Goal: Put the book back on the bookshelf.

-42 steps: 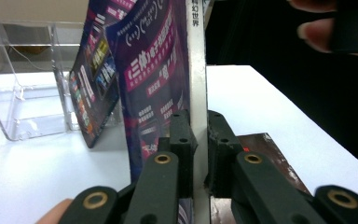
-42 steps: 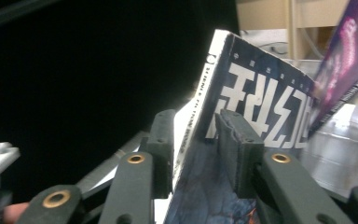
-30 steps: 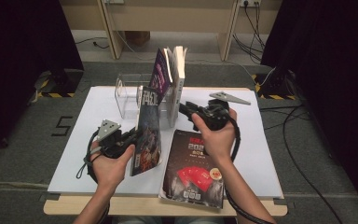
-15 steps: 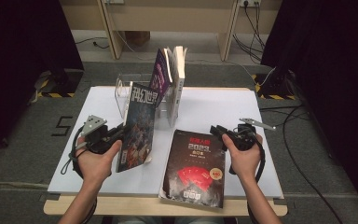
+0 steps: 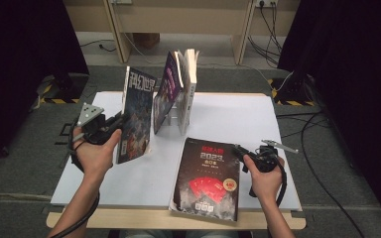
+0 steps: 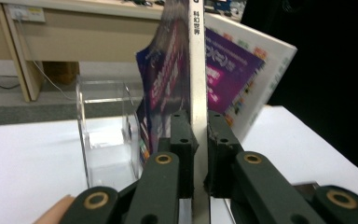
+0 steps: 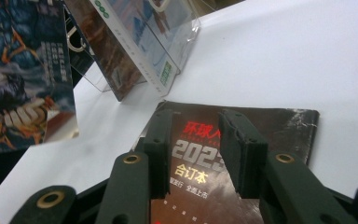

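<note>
My left gripper [image 5: 112, 126] is shut on the spine of a blue science-fiction magazine [image 5: 137, 115] and holds it upright just above the white table top [image 5: 230, 113], left of the clear stand. In the left gripper view the pads [image 6: 182, 135] clamp the white spine [image 6: 198, 88]. My right gripper [image 5: 239, 150] hovers open at the right edge of a black book [image 5: 207, 179] lying flat near the front. In the right gripper view the jaws [image 7: 196, 135] stand apart over that book's cover [image 7: 265, 126], with nothing between them.
A clear acrylic stand [image 6: 106, 136] at the back middle holds a purple book [image 5: 166, 89] and a pale one [image 5: 190, 82], both leaning. The table's front edge runs just below the black book. Dark curtains and cables surround the table.
The left hand has drawn the blue magazine leftward and raised it more upright. The right hand has moved from beside the stand down and right to the black book's right edge.
</note>
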`<state>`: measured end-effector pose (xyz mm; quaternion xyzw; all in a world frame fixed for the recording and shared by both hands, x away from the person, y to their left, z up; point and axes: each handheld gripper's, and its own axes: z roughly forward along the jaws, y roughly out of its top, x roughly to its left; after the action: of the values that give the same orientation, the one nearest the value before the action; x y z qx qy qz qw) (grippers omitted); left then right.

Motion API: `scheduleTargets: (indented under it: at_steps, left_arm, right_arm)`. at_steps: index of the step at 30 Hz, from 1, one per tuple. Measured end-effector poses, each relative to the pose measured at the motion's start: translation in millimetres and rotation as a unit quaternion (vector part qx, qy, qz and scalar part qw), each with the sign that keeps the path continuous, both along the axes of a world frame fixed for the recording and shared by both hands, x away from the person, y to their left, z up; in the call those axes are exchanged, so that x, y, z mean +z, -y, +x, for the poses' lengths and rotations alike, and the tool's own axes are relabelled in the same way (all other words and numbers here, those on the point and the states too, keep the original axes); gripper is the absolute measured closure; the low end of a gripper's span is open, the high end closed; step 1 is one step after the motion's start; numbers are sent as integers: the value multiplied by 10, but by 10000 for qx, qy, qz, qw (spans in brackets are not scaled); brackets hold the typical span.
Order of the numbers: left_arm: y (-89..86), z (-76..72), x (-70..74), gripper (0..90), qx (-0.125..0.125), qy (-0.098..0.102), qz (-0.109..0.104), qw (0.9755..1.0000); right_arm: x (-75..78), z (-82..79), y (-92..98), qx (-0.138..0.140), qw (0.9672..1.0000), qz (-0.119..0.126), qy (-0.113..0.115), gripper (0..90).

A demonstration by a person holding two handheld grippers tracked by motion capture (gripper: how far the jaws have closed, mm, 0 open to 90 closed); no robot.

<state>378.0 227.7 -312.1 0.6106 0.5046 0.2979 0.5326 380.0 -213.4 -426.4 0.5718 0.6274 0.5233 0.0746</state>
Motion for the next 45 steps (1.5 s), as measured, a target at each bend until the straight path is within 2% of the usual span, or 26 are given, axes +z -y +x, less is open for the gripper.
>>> scheduleTargets:
  at_steps: [7, 13, 18, 19, 20, 21, 26, 30, 33, 36, 38, 40, 45]
  left_arm:
    - [117, 340, 40, 828, 111, 128, 58, 9998]
    - [223, 652, 76, 827, 267, 202, 48, 9994]
    - [338, 913, 129, 827, 395, 275, 155, 9987]
    - [362, 960, 130, 827, 418, 284, 182, 9986]
    - [383, 1007, 127, 827, 428, 289, 181, 9985]
    - [407, 1059, 120, 827, 455, 298, 192, 9983]
    - [506, 1231, 110, 826, 536, 311, 244, 9978]
    - [575, 1338, 56, 826, 563, 384, 344, 9971]
    - [600, 1418, -67, 825, 587, 438, 458, 9963]
    - [599, 1473, -218, 825, 576, 388, 508, 9963]
    - [600, 1455, -285, 823, 554, 496, 569, 9956]
    - [607, 1433, -320, 823, 487, 503, 540, 9961]
    - [594, 1334, -423, 820, 468, 632, 666, 9947]
  right_arm:
    - [-116, -20, 21, -4, 10000, -56, -8, 649]
    - [-251, -41, 40, -10, 9999, 35, -133, 647]
    - [-296, -22, 58, -11, 9999, 0, -153, 645]
    - [-299, -25, 49, -20, 9998, 65, -212, 644]
    - [-313, -17, 56, 6, 9999, -9, -141, 644]
    - [-317, -16, 52, 10, 9999, 11, -169, 644]
    - [-329, -8, 60, 9, 9998, 56, -207, 644]
    - [-339, -8, 59, 18, 9998, 43, -201, 644]
    - [-358, -5, 52, 50, 9998, -7, -171, 643]
    - [-370, -6, 46, 73, 9998, -51, -170, 643]
    - [-368, -5, 39, 74, 9998, -18, -204, 643]
    - [-369, -1, 38, 73, 9998, -30, -197, 643]
    - [-381, -10, 24, 102, 9997, -76, -187, 641]
